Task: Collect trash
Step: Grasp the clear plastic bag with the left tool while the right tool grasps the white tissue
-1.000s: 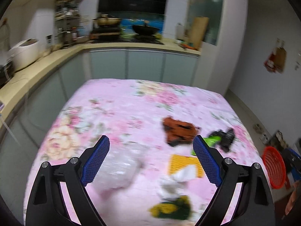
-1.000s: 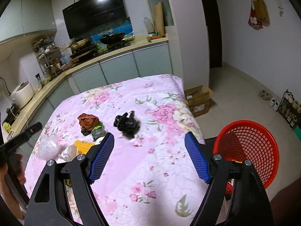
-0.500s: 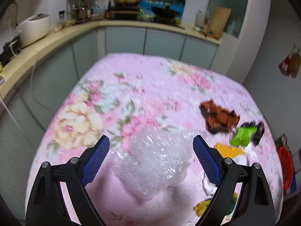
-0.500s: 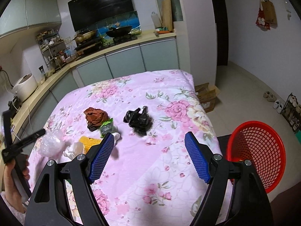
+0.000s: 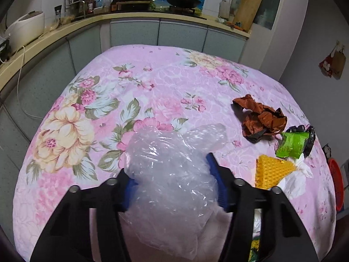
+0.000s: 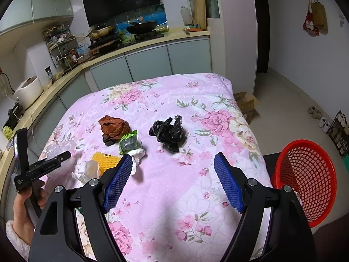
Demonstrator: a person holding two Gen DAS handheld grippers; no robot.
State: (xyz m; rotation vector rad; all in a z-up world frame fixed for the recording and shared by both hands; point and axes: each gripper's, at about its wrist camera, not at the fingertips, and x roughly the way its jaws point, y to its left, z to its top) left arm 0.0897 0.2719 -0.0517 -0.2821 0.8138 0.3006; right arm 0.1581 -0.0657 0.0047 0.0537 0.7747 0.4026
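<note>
A crumpled clear plastic bag (image 5: pixel 172 174), glossy and wrinkled, lies near the left edge of the flowered pink tablecloth (image 5: pixel 152 83). The left gripper (image 5: pixel 172 179), tilted downward, straddles it with jaws closing, the blue ribbed pads against its sides. Toward the middle sit a crinkled brown wrapper (image 5: pixel 260 118), a green packet (image 5: pixel 293 145), yellow honeycomb foam (image 5: pixel 272 170) and white tissue (image 5: pixel 294 181). The right gripper (image 6: pixel 174 181) hovers wide apart, holding nothing, a crumpled black bag (image 6: pixel 170 133) ahead. A red mesh basket (image 6: pixel 309 181) stands off the right edge.

Crinkled, glossy clear plastic bag (image 5: pixel 174 170); matt quilted floral cloth (image 5: pixel 152 83); glossy red plastic mesh basket (image 6: pixel 305 185); shiny black bag (image 6: pixel 170 133).
</note>
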